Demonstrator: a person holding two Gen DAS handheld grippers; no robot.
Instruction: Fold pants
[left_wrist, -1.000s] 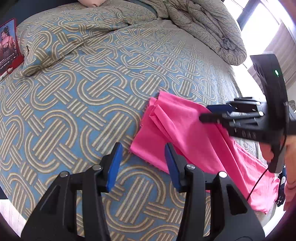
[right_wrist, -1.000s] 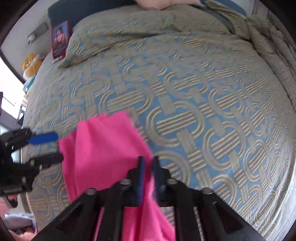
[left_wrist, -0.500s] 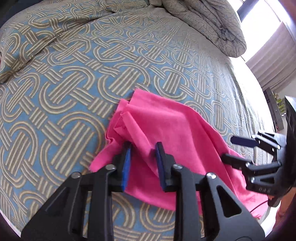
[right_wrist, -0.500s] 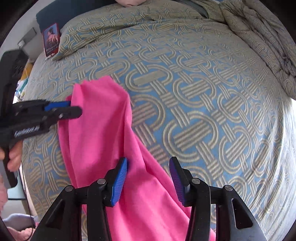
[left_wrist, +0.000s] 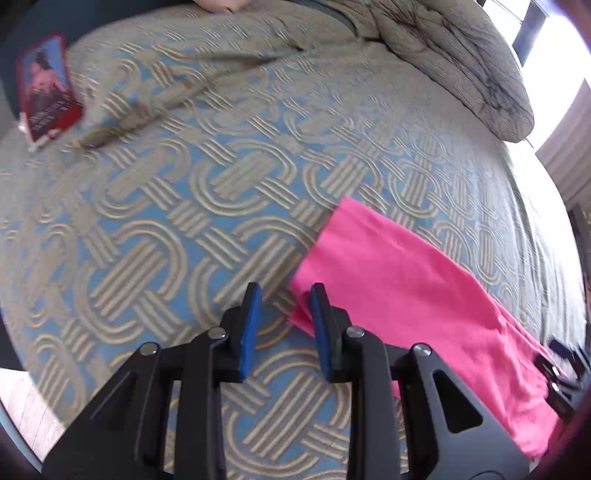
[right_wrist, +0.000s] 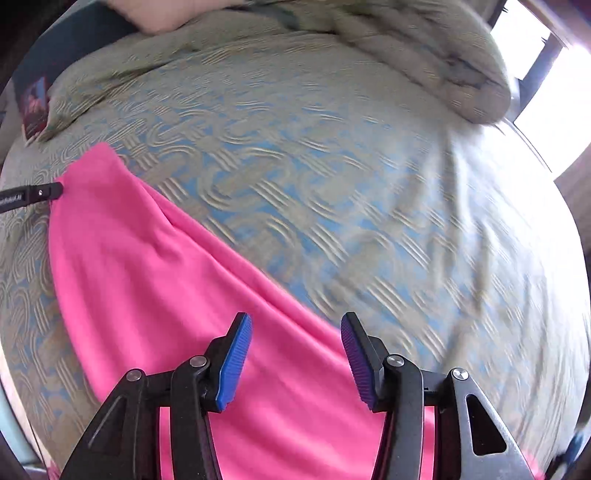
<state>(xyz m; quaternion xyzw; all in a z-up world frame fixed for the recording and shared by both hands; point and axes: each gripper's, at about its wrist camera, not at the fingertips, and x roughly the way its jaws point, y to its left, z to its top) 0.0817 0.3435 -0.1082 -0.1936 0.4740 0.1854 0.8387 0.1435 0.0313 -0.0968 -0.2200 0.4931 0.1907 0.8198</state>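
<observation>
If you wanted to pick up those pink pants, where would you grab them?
Probably at the near corner of the pink pants, where the layered edge lies just beside the left tongs. Come from above and from the bare bedspread side, sliding one finger under the edge. Both tongs are opening, nothing pinched.

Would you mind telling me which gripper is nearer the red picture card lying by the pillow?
Left. The left gripper sits at the pink pants' end nearer the red card; the right gripper is over their far end.
</observation>
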